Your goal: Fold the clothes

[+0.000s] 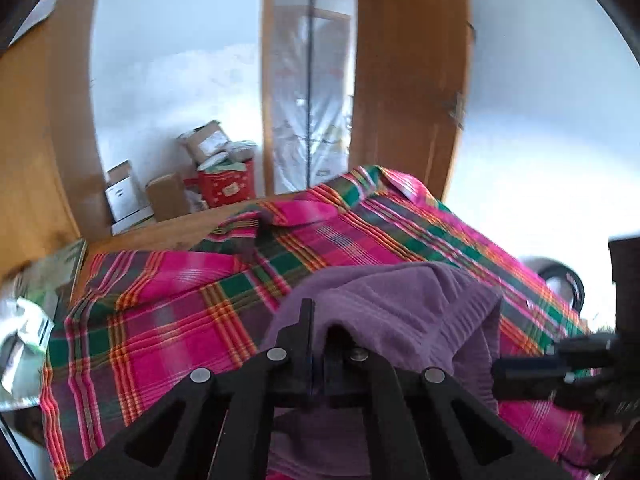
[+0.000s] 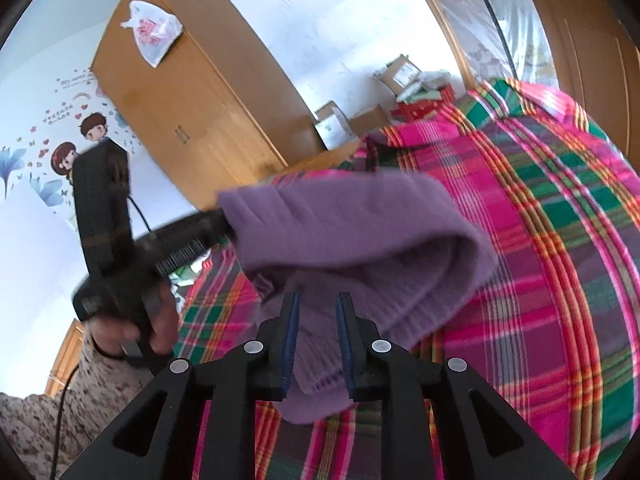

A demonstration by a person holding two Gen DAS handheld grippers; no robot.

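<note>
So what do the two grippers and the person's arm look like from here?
Both grippers are matte black, with angular linkage arms carrying round silver pivot pins. The right gripper has dark blue pads lining its jaws. The left gripper shows in the right wrist view with a boxy black upright block and a thin black cable. The sleeve is beige with brown speckles.

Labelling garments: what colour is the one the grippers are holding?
Plain purple garment, a knit-looking fabric; clearest in the right wrist view, above the pink-and-green plaid sheet.
</note>
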